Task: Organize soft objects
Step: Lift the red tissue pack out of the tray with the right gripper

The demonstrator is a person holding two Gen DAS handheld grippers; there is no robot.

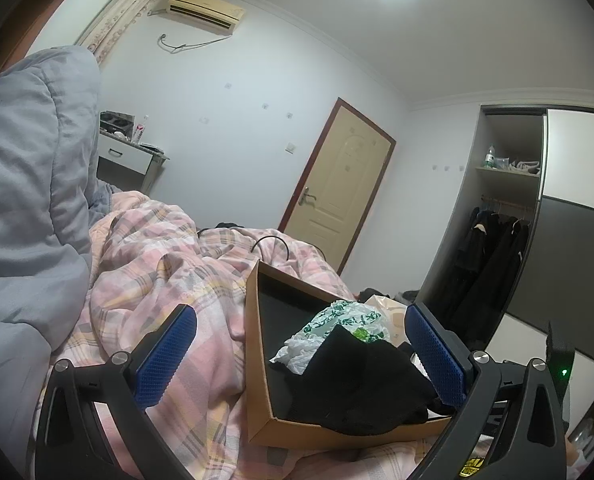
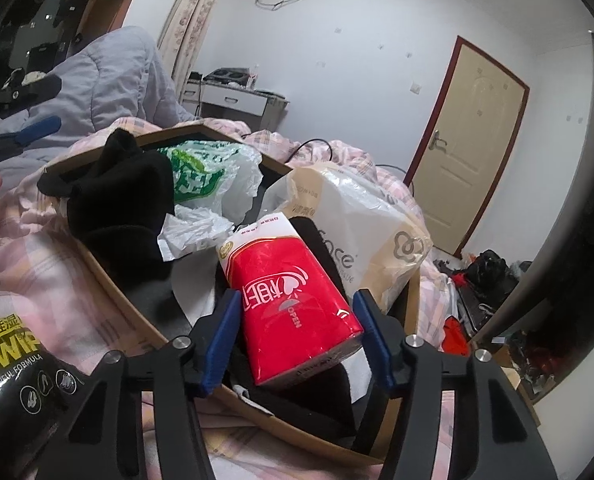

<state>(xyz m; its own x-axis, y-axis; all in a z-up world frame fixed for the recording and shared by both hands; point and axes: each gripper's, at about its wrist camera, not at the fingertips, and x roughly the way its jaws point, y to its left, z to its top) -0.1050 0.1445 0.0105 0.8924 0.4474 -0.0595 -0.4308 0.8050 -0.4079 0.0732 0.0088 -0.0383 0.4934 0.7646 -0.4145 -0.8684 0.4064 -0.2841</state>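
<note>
Two claws, two worries. In the left wrist view my left gripper (image 1: 301, 314) stands wide open with nothing in it. Ahead of it and a little to its right sits the cardboard box (image 1: 253, 340) on the pink plaid quilt (image 1: 157, 272), with a black cloth (image 1: 357, 380) and a green-printed plastic bag (image 1: 345, 316) heaped inside. The cloth drapes over the near wall, so I judge a careless nudge from that claw could drag it out. Its right finger cuts off the box's far side. In the right wrist view my right gripper (image 2: 297, 296) is partly open with the red tissue pack (image 2: 293, 272) between its pads, the pack lying tilted over the box's near end. Whether the pads press on it or merely flank it I cannot tell. The wrapper looks slick and the pack soft, so a shallow bite near its end could let it slide free or buckle. Just beyond, the beige paper-roll pack (image 2: 357, 220) leans close and might snag. The box floor is buried, and a black wipes pouch (image 2: 13, 380) at lower left is cropped.
</note>
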